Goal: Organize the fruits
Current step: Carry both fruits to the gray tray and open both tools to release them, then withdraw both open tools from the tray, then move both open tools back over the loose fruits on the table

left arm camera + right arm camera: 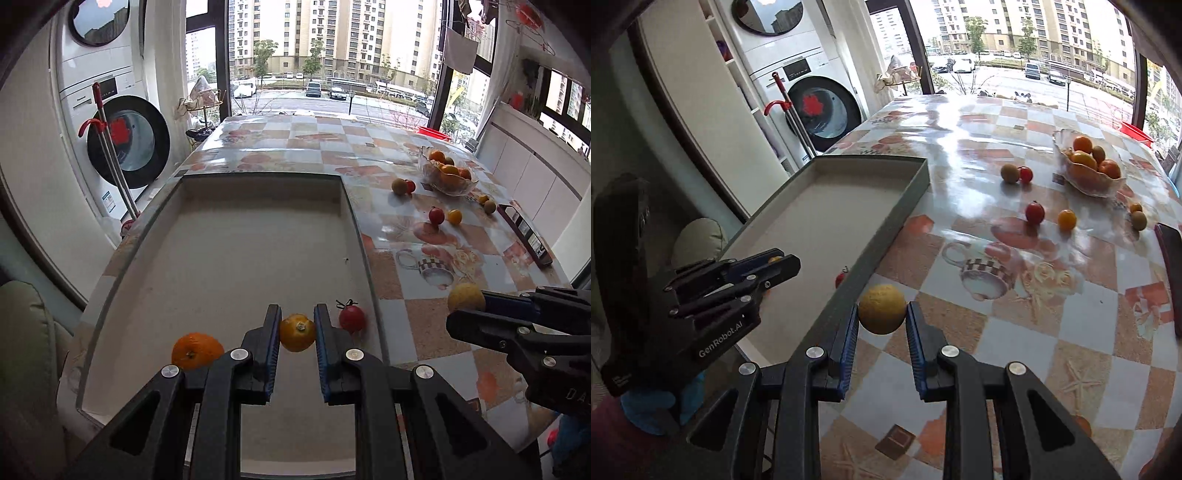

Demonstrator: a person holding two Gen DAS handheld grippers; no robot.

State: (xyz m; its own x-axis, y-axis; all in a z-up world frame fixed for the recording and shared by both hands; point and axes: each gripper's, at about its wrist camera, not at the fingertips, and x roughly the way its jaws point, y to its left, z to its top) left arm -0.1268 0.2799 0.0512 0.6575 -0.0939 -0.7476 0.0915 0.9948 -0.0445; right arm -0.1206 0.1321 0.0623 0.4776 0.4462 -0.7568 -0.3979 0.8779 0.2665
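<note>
Left wrist view: your left tongs [296, 326] grip a yellow-orange citrus [297, 332] low over the tray [236, 236]; lower it fully, then release. Right tongs [882, 317] clamp a pale yellow fruit [882, 308] just outside the tray's right wall. Tray holds an orange [197, 350] and tomato [352, 318]; the far glass bowl [448, 173] has more fruit.
</note>
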